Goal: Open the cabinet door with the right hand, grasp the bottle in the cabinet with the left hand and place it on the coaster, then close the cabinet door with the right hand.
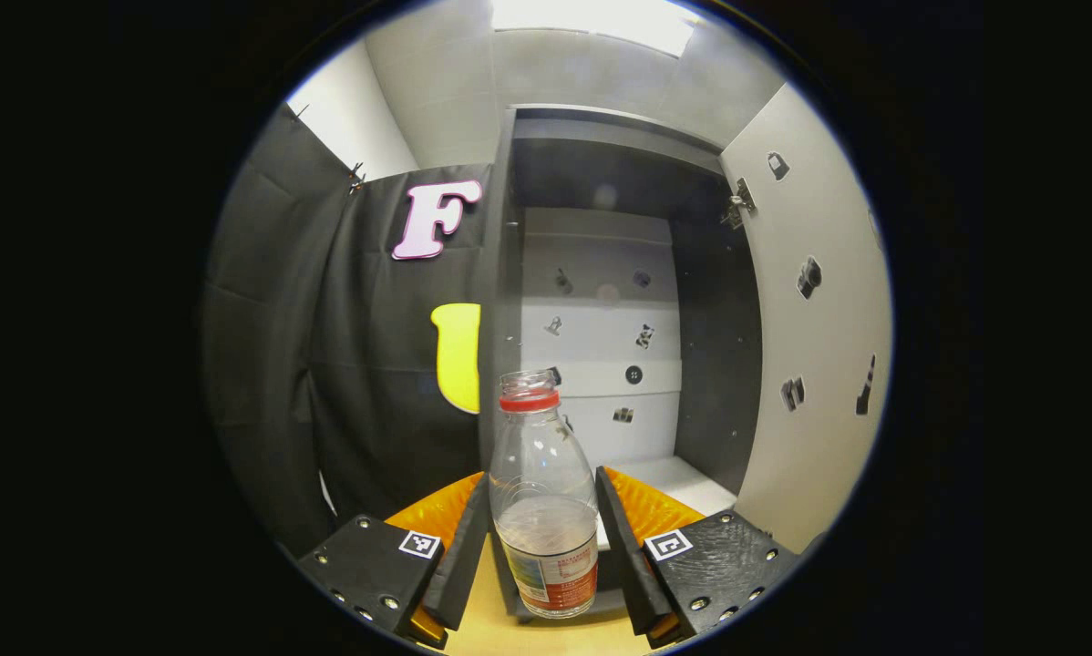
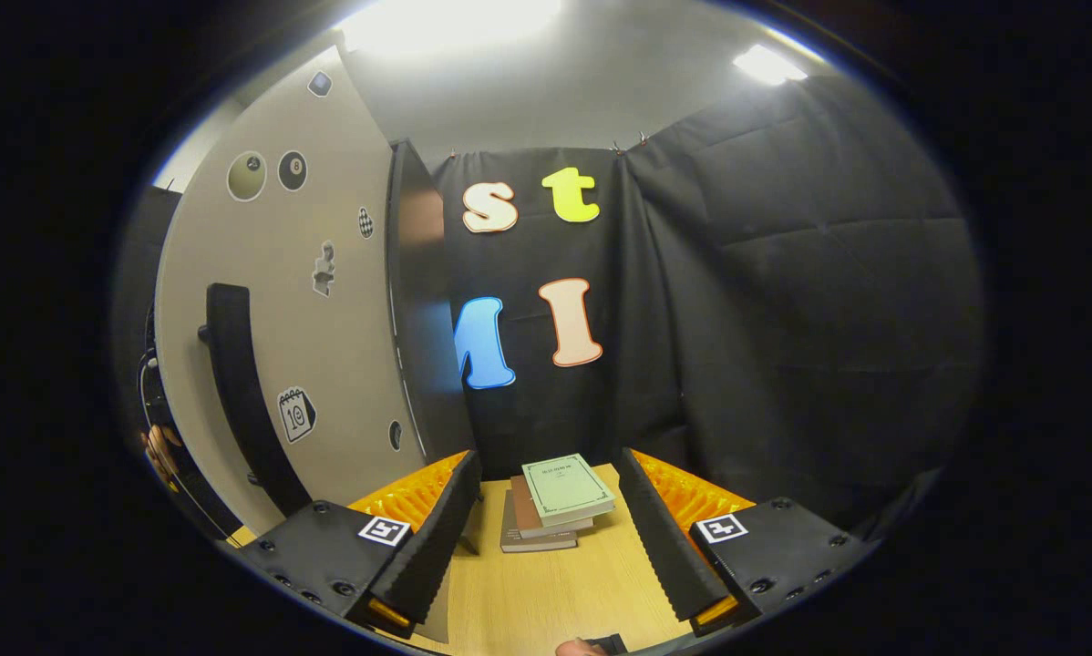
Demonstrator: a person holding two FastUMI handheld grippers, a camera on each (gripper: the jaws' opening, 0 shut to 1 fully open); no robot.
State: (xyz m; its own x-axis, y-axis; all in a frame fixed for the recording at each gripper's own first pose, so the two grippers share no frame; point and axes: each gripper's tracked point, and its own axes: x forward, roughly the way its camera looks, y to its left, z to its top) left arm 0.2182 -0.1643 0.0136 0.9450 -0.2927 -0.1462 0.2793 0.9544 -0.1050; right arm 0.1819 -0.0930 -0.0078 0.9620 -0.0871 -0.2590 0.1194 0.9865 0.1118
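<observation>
Apparently left tongs [image 1: 542, 547] clenched around the bottle [image 1: 544, 510], contact hard to confirm; right tongs [image 2: 546, 538] released.

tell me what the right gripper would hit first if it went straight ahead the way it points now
Most likely the stack of books on the table, which lies straight ahead between the open fingers of the right gripper. Depth is hard to judge; if it passed above the books, the black cloth wall comes next.

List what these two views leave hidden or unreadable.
- Left gripper view: whether the left claw presses the bottle; its fingers flank it, contact unclear.
- Bottle label: too small.
- Right gripper view: the cabinet door blocks the cabinet interior.
- Books: cover text too small.
</observation>
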